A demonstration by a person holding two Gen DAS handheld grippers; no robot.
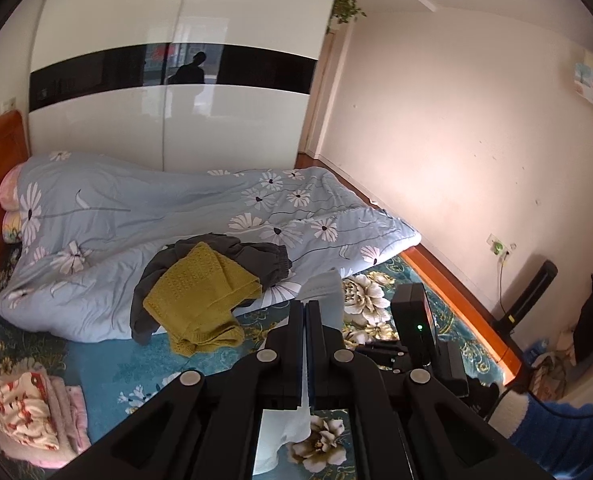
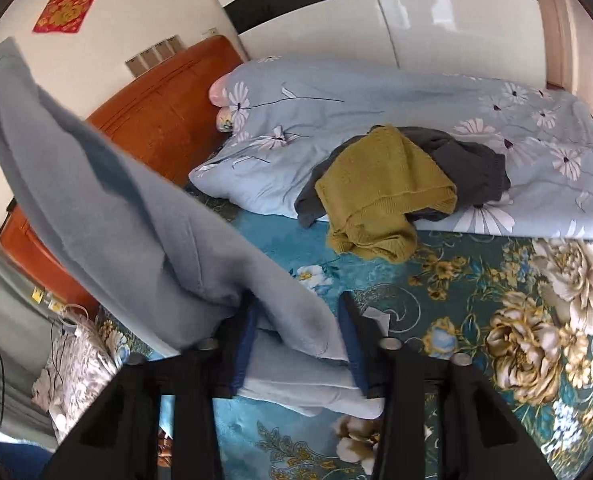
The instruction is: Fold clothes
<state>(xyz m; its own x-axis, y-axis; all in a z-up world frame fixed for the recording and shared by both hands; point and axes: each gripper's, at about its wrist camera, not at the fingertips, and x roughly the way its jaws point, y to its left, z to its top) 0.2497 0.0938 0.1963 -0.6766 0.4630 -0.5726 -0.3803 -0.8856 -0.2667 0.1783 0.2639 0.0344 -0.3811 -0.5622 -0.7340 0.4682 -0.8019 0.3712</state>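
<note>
A light blue-grey garment (image 2: 108, 208) hangs lifted over the bed; one end rises to the upper left in the right wrist view. My left gripper (image 1: 305, 312) is shut on an edge of this garment (image 1: 324, 286), which shows pale between and past the fingers. My right gripper (image 2: 296, 316) is open, with the garment's lower part draped between and under its jaws. A mustard knit sweater (image 1: 200, 292) lies on a dark grey garment (image 1: 256, 252) on the quilt edge; the sweater also shows in the right wrist view (image 2: 384, 184).
A pale blue daisy-print quilt (image 1: 136, 208) covers the far half of the bed. The teal floral bedsheet (image 2: 496, 320) lies in front. A stack of folded pink clothes (image 1: 32, 412) sits at the left. A wooden headboard (image 2: 156, 120) and white wardrobe (image 1: 168, 120) stand behind.
</note>
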